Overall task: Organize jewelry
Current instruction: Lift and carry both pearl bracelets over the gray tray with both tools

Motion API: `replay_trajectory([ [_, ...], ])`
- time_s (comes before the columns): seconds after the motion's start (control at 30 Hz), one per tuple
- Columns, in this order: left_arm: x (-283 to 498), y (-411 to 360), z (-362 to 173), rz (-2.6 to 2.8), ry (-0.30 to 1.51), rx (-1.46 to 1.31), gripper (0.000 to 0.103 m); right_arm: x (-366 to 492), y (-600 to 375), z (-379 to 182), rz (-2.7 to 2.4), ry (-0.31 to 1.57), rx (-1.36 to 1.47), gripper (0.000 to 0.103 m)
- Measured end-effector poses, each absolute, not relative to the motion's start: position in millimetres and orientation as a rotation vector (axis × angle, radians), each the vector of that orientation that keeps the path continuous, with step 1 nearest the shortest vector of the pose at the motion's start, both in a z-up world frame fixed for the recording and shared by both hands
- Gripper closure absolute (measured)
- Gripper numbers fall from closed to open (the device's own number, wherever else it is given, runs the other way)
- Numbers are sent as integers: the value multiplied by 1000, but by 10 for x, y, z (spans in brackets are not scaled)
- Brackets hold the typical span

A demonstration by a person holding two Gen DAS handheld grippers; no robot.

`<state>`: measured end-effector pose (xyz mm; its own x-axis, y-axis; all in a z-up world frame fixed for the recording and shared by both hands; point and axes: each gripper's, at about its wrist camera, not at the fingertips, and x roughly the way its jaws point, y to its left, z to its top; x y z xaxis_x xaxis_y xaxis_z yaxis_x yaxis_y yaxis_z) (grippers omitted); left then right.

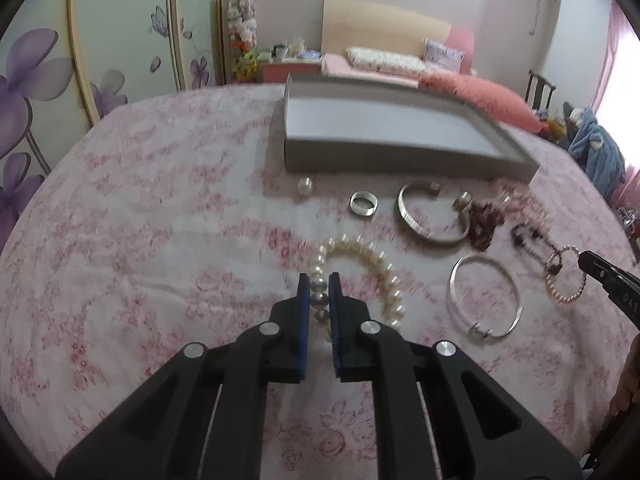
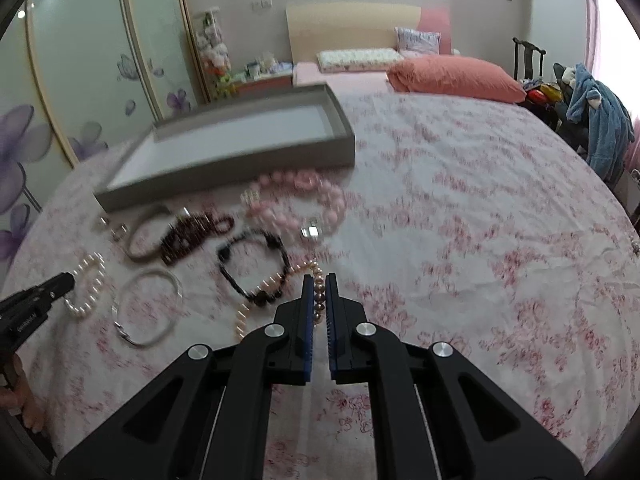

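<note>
Left wrist view: left gripper [image 1: 319,280] is pinching the pearls [image 1: 362,254]; right gripper [image 2: 319,280] is pinching pink beads [image 2: 319,294]; tray [image 1: 400,162] is lying ahead.

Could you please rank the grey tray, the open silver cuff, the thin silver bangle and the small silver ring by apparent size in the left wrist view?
1. grey tray
2-3. open silver cuff and thin silver bangle: alike; bangle nearer, so unsure
4. small silver ring

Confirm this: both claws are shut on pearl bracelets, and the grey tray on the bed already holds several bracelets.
Not quite. The grey tray is empty, as the left wrist view shows. The left claw is shut on the white pearl bracelet, the right claw on the pink pearl bracelet.
</note>
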<state>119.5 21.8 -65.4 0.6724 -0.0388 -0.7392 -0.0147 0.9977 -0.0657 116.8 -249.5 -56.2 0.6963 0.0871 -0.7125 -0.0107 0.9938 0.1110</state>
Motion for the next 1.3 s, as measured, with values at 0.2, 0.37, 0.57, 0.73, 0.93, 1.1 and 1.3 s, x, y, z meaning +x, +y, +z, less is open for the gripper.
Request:
replay_trajectory([
  [0.2, 1081, 176, -389, -58, 717, -77, 93, 1118, -2445, -282, 117, 706, 126, 97],
  [0.37, 1001, 130, -254, -91, 656, -86, 93, 1101, -2407, -159, 156, 662, 138, 97],
  [0.57, 986, 106, -175, -110, 627, -89, 93, 1090, -2338, -157, 175, 655, 127, 97],
  [0.73, 980, 71, -133, -121, 610, -84, 93, 1075, -2300, -170, 184, 650, 122, 97],
  [0.93, 1003, 3, -95, -130, 599, -68, 93, 1087, -2222, -165, 198, 637, 109, 97],
  [1.1, 1041, -71, -28, -137, 581, -40, 93, 1115, -2122, -82, 213, 609, 87, 97],
  [1.3, 1173, -177, 155, -140, 538, -1, 93, 1205, -2029, 110, 207, 531, 56, 97],
])
